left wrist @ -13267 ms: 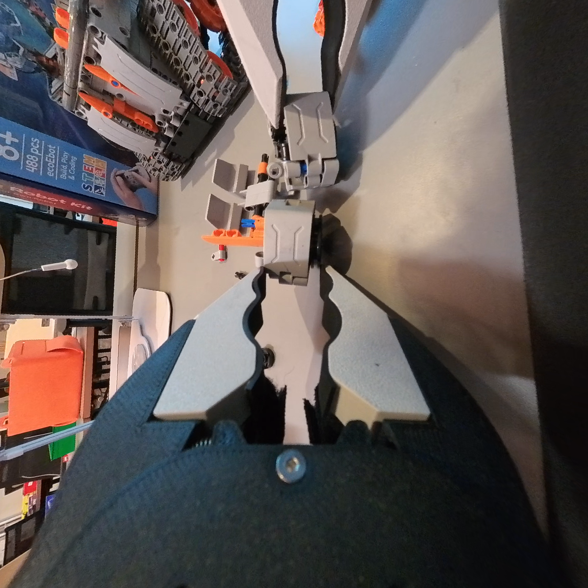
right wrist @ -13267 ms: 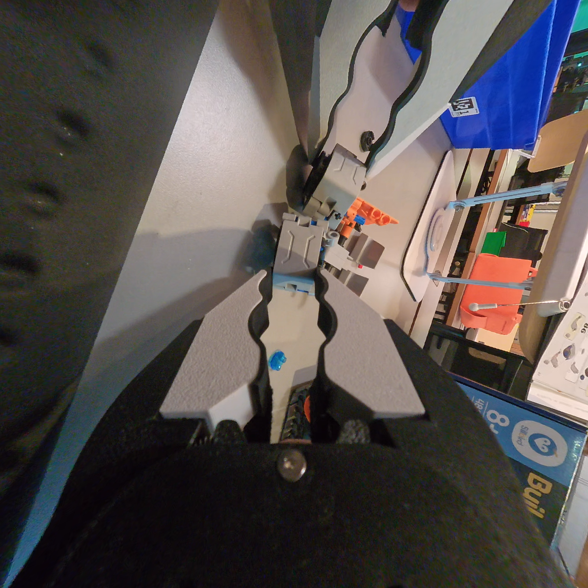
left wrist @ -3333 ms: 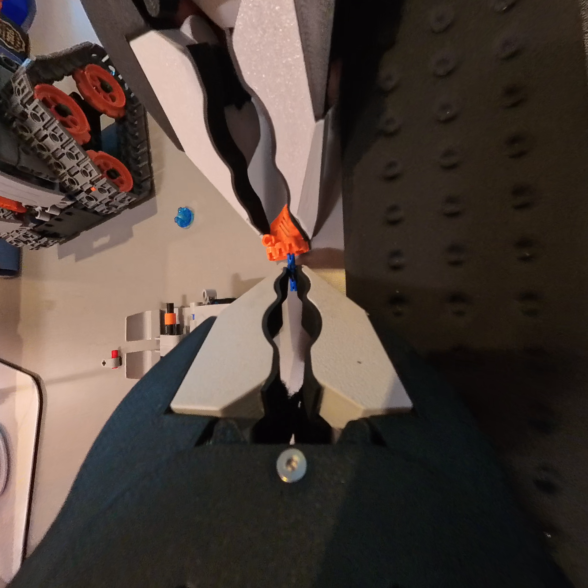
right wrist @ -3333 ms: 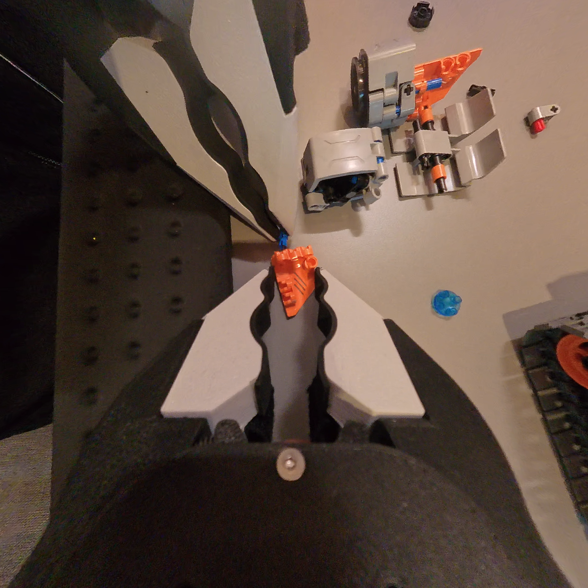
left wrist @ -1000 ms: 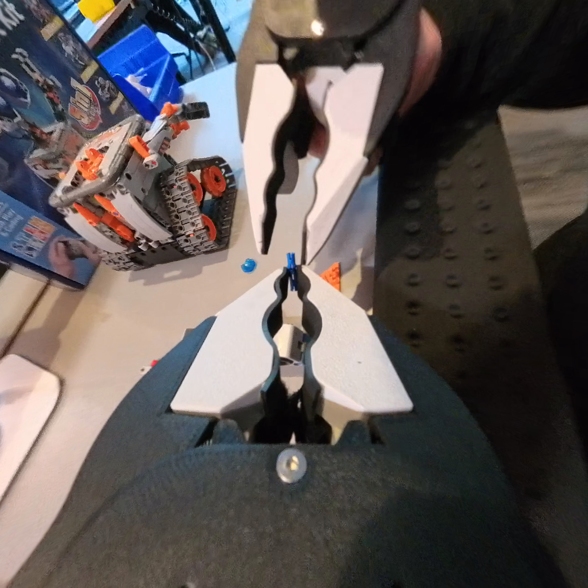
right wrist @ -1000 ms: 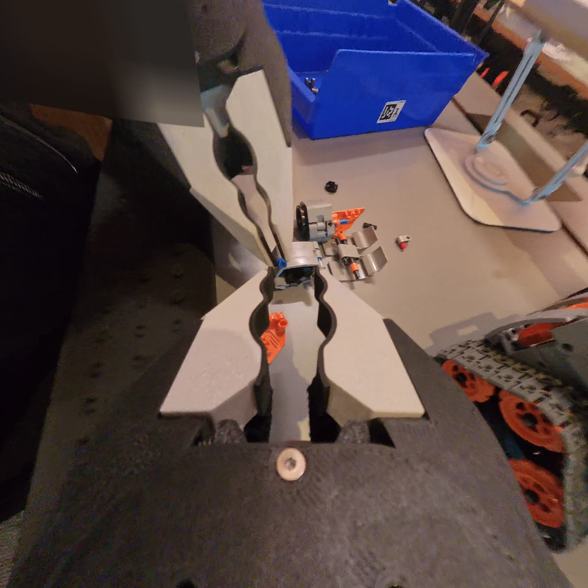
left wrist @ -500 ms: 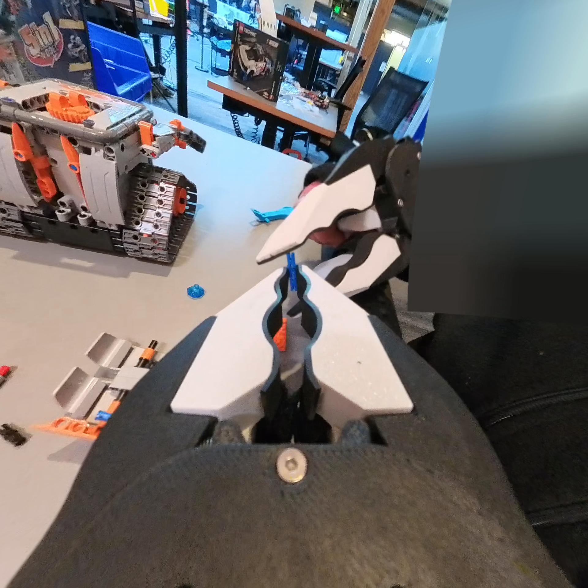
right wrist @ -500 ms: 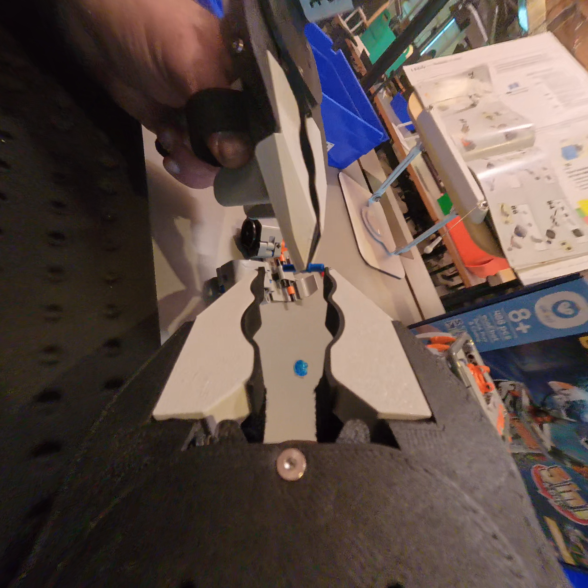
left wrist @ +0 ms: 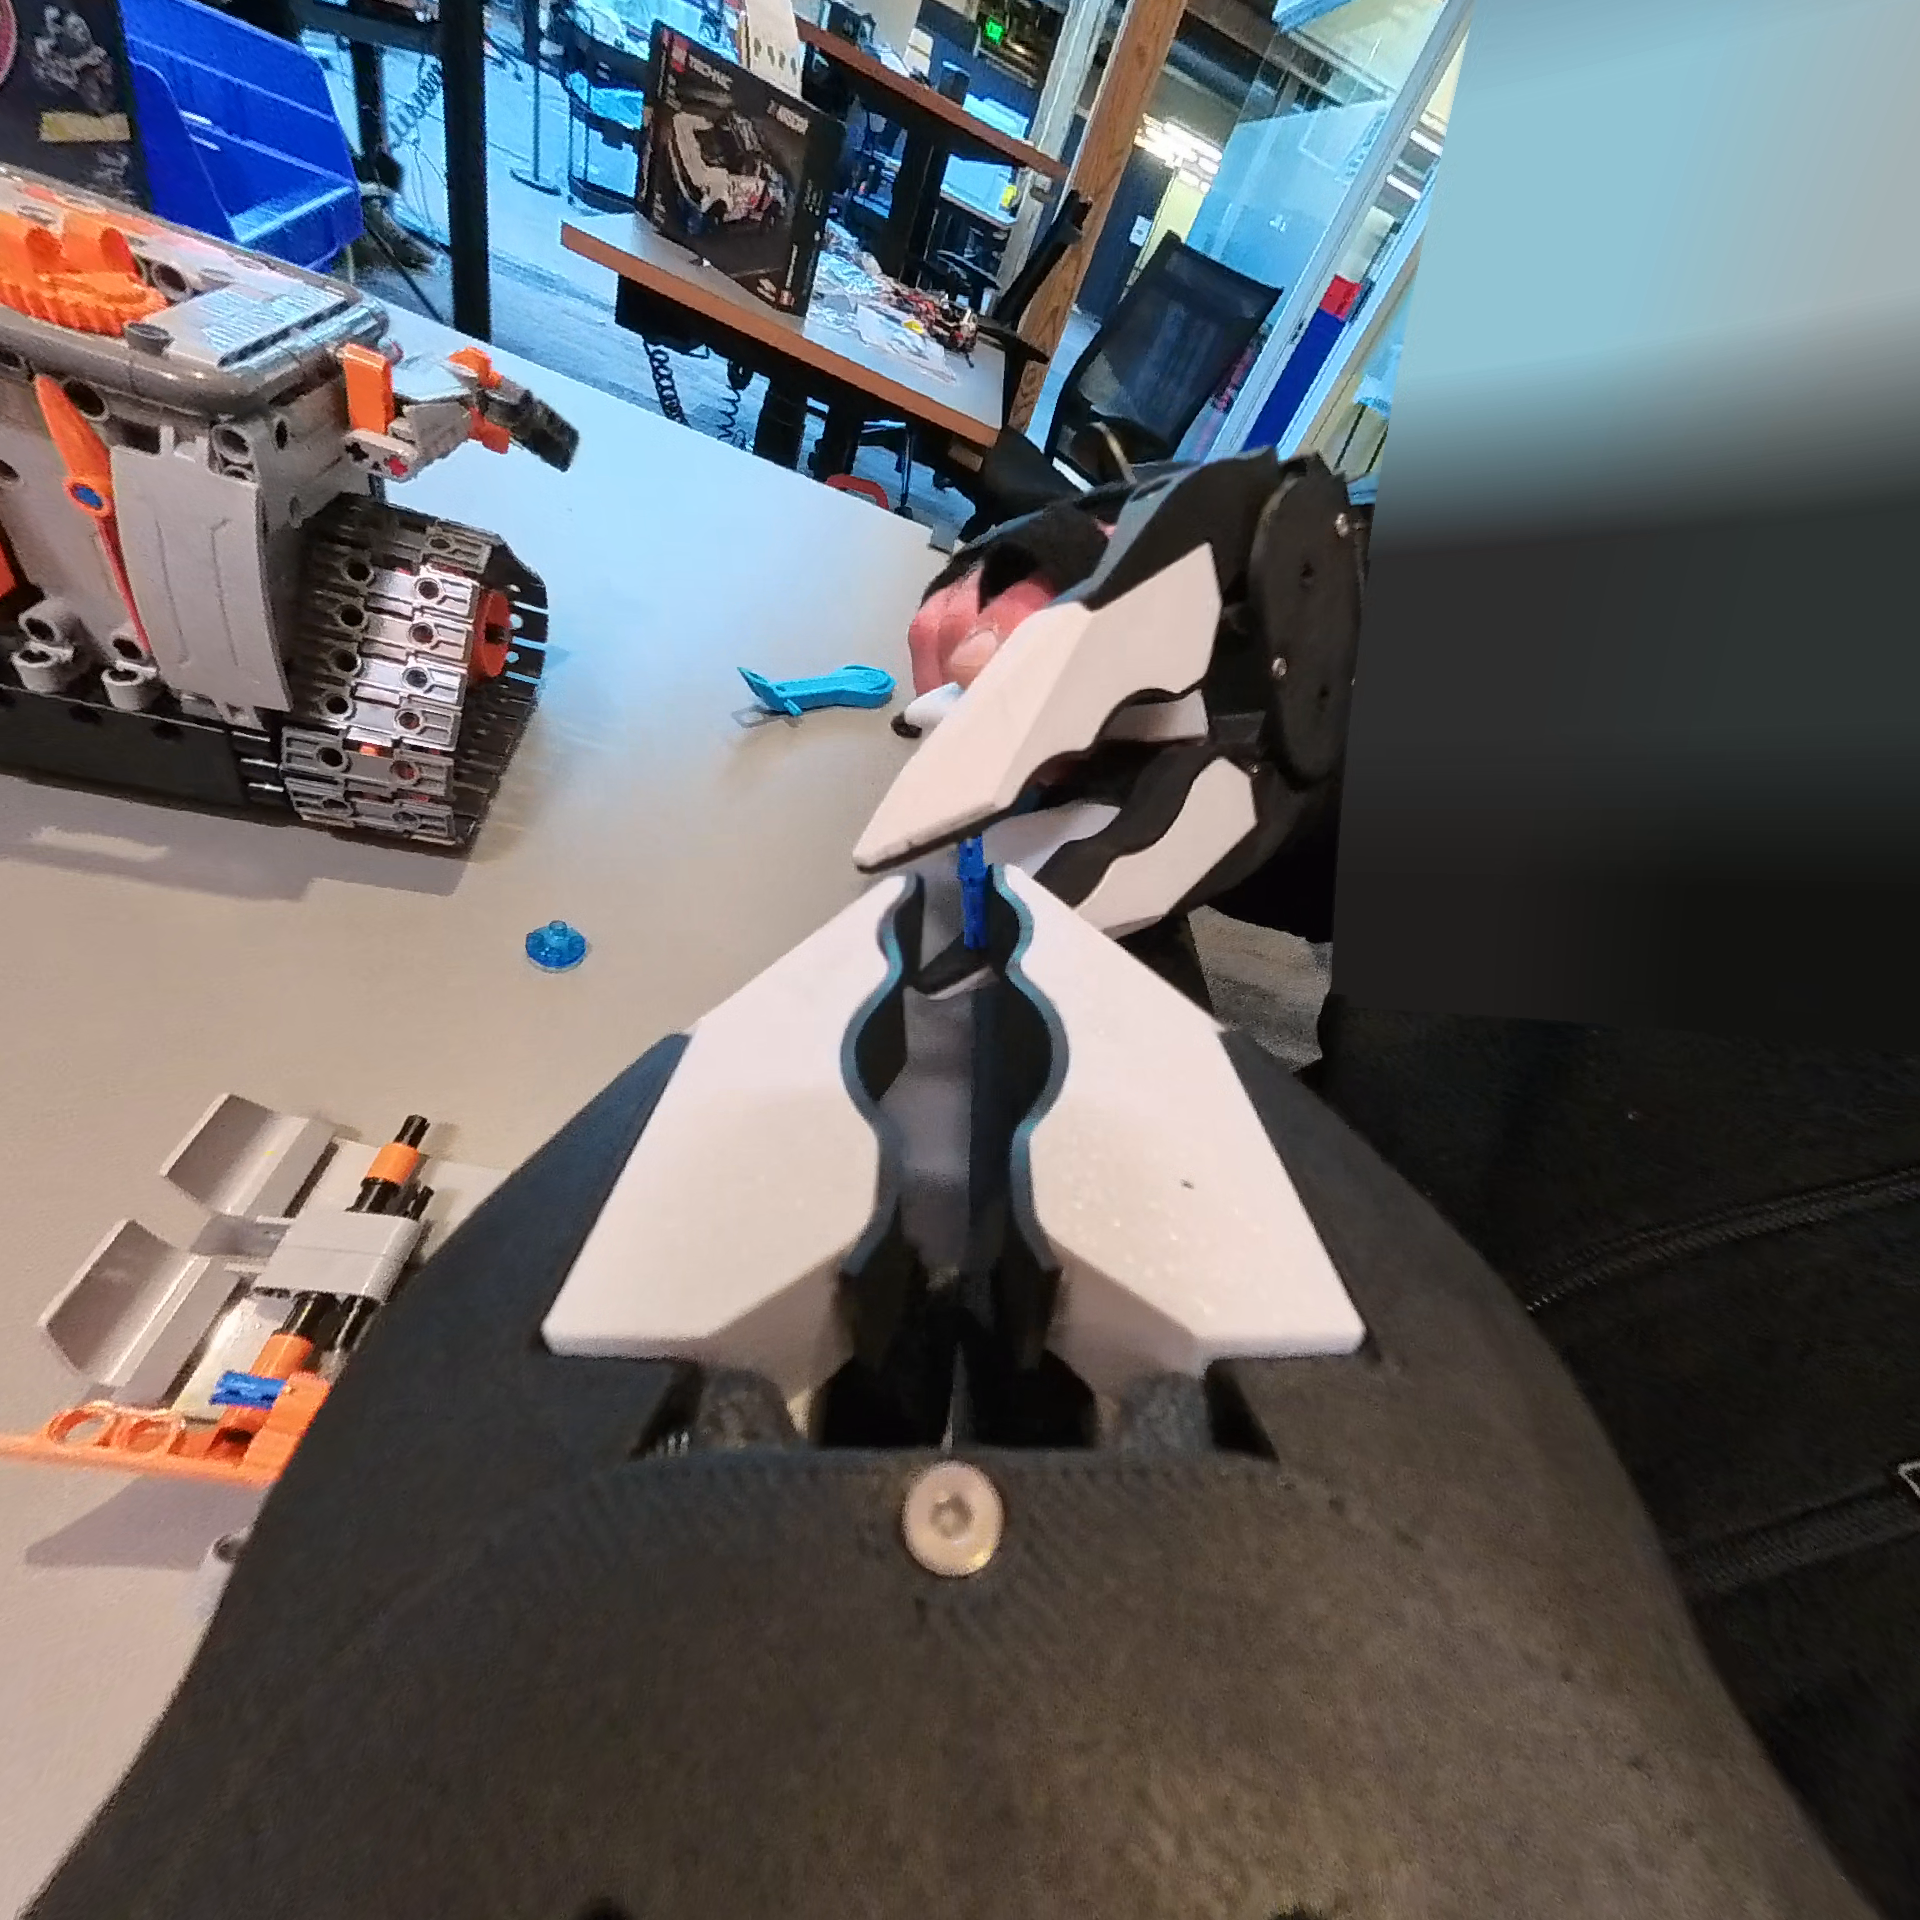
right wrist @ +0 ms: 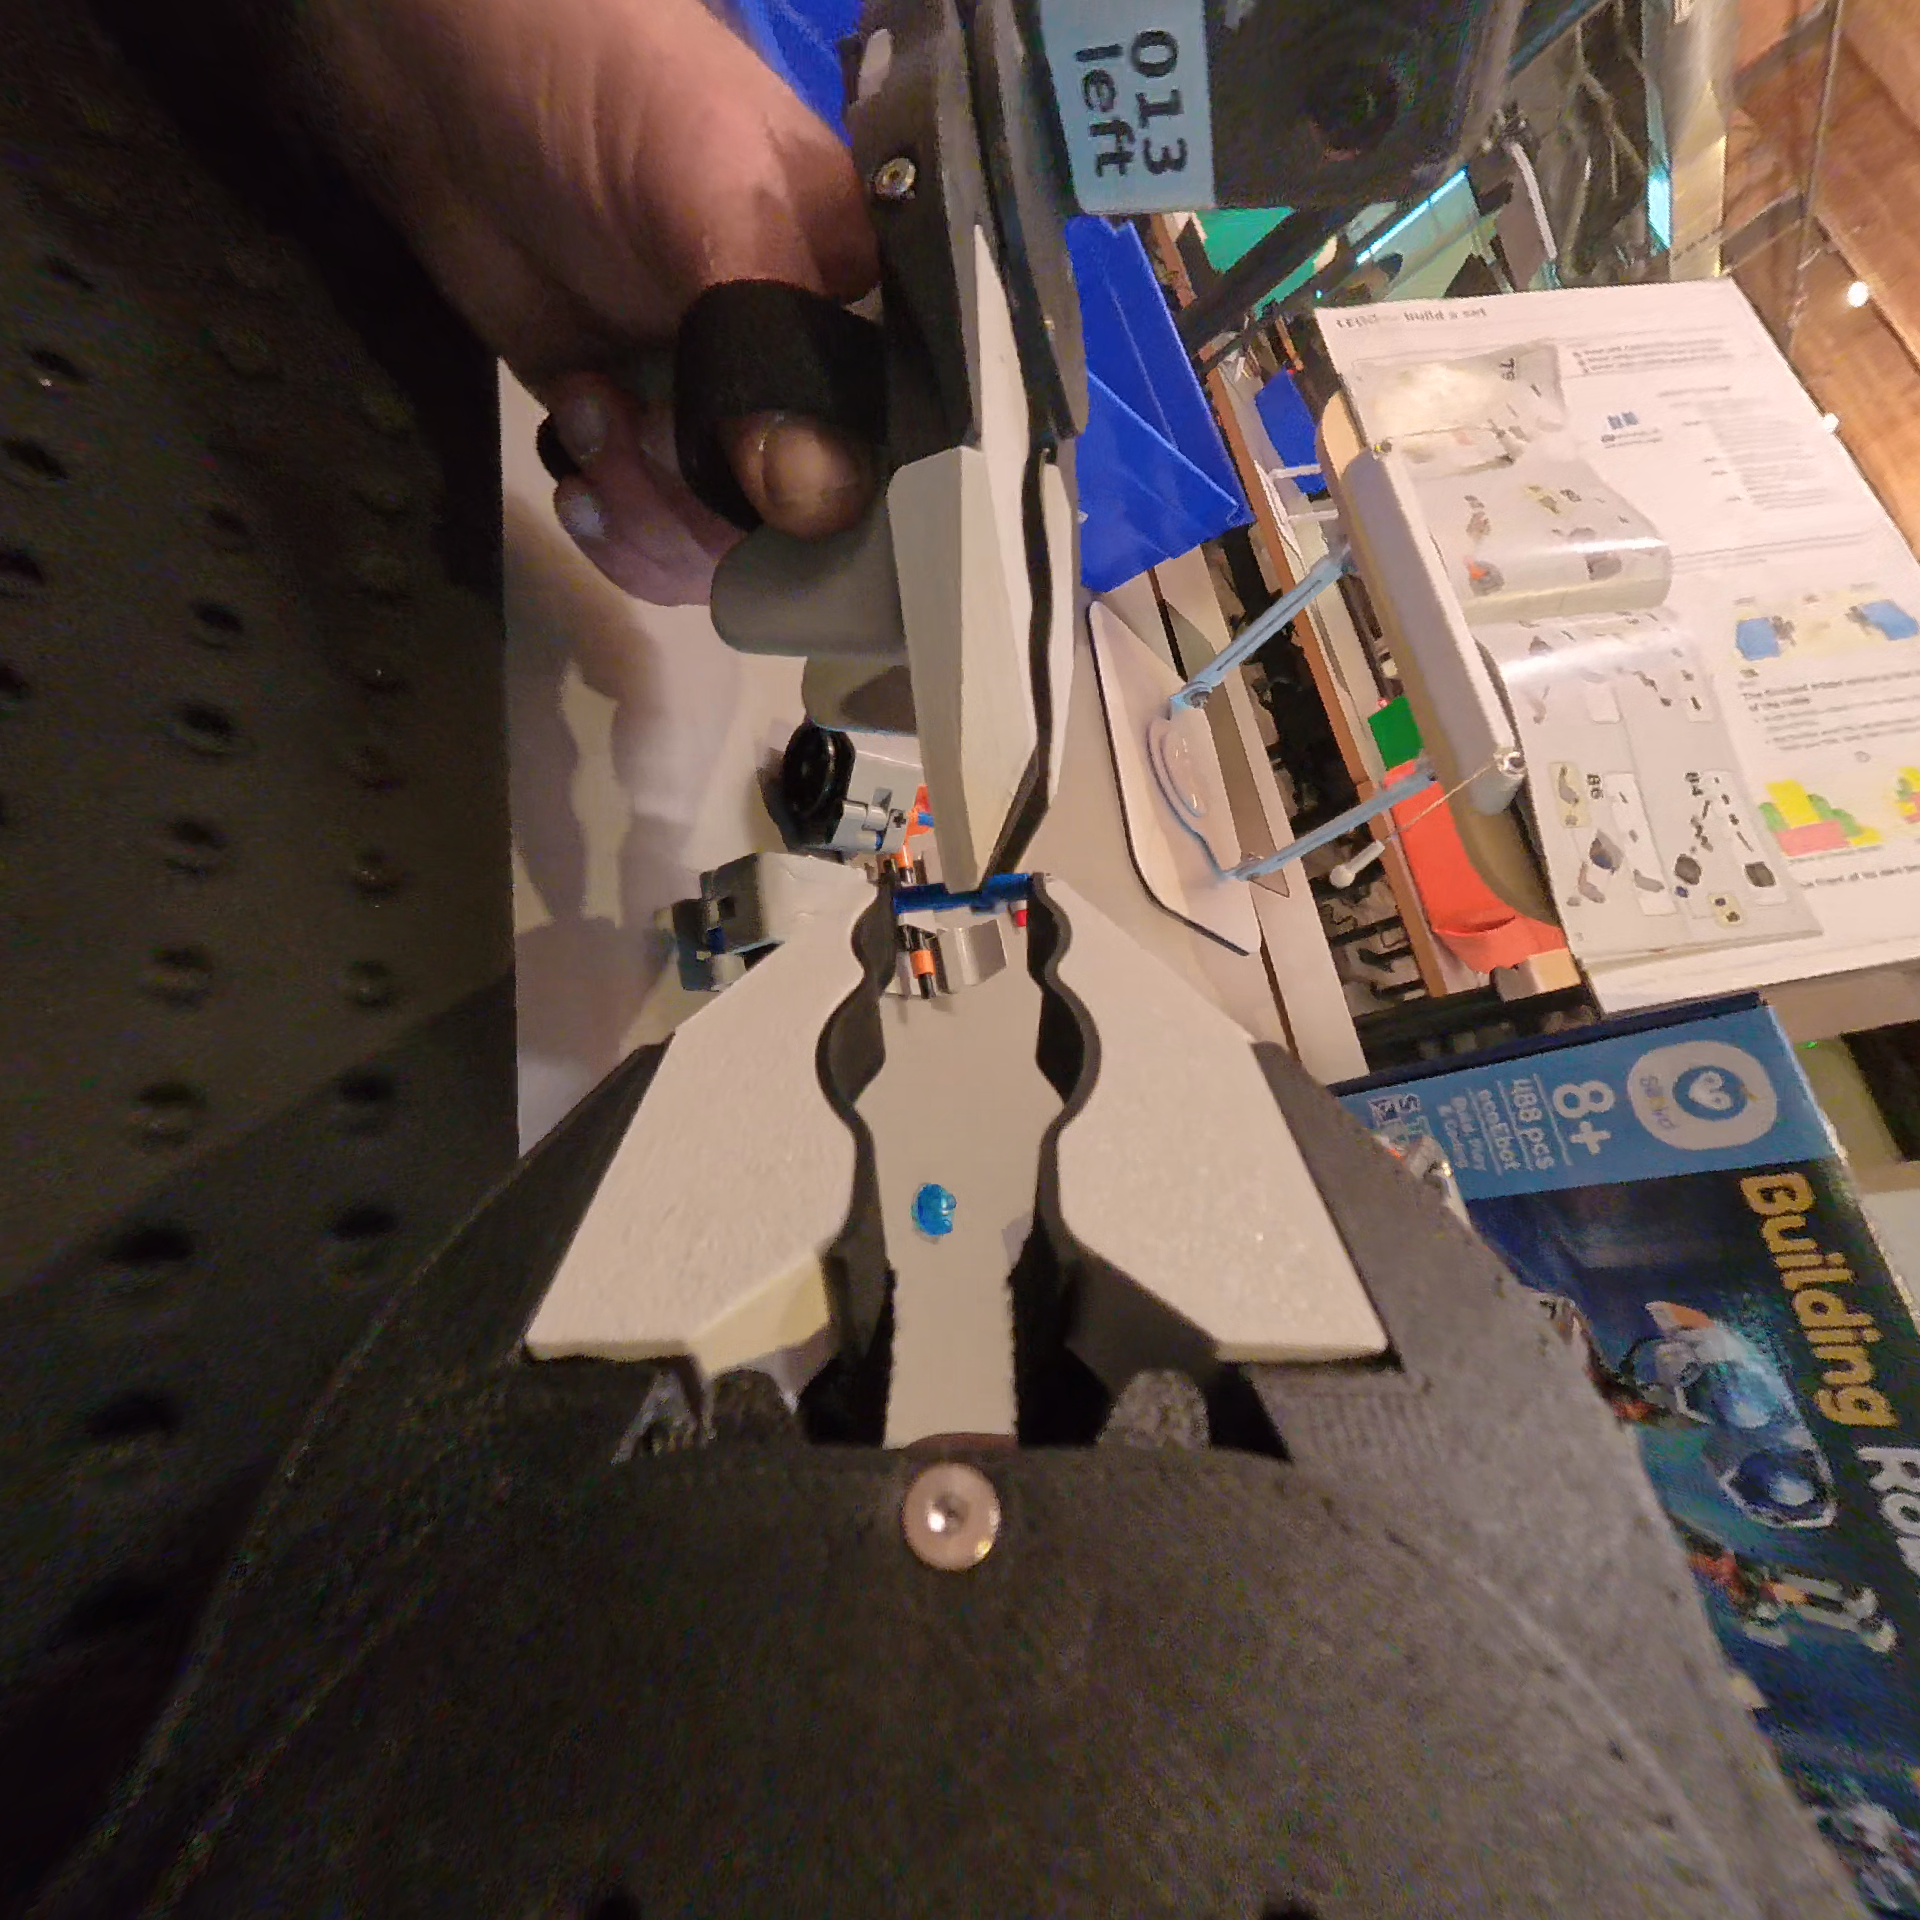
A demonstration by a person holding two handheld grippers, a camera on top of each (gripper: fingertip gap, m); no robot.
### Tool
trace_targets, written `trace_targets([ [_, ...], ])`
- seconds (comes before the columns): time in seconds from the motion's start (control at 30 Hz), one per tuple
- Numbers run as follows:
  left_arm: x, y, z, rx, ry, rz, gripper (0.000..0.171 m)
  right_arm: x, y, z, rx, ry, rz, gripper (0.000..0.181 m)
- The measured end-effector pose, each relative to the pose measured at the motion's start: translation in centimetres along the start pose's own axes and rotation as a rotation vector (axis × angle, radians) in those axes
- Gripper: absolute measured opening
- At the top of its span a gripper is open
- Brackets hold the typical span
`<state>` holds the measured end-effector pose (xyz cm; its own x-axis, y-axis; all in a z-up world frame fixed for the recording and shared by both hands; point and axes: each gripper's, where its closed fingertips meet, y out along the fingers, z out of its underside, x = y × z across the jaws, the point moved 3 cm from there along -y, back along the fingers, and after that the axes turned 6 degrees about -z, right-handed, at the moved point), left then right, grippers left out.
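The left gripper (left wrist: 961, 883) points level across the table (left wrist: 312, 987), jaws pinched on a small blue pin (left wrist: 971, 899) at their tips. The right gripper (right wrist: 961, 899) meets it crosswise, jaws parted, the pin spanning the gap between their tips (whether they press it, I cannot tell). A hand (right wrist: 644, 260) grips the left tool's handle. Beyond the right jaws lie grey-and-orange brick pieces (right wrist: 831, 800); a blue stud (right wrist: 932, 1210) shows between them. Half a second ago the pose was nearly the same; a second ago an orange piece lay under the right jaws.
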<state>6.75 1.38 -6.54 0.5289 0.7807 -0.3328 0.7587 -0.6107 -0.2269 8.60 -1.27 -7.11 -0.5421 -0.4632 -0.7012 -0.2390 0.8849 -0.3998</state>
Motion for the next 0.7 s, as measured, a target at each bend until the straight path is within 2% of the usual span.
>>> trace_targets([
  [0.13, -0.3, 0.2, 0.6, 0.029, 0.018, 0.002, 0.009, 0.6, 0.2, -0.1, 0.038, -0.094, 0.017, 0.022],
  [0.17, -0.6, 0.2, 0.6, 0.032, 0.02, 0.021, 0.004, 0.7, 0.2, -0.2, 0.038, -0.103, 0.015, 0.022],
  [0.37, -1.2, 0.0, 0.8, 0.035, 0.027, 0.019, 0.003, 1.1, 0.0, -0.6, 0.005, -0.11, 0.01, 0.022],
  [0.5, -1.2, -0.3, 0.6, 0.01, 0.007, 0.031, 0.003, 0.9, -0.2, -0.7, -0.037, -0.048, -0.012, 0.022],
  [0.7, -0.5, -0.8, -0.1, -0.059, -0.024, 0.037, 0.003, -0.1, -1.0, -0.6, -0.156, 0.146, -0.069, 0.014],
])
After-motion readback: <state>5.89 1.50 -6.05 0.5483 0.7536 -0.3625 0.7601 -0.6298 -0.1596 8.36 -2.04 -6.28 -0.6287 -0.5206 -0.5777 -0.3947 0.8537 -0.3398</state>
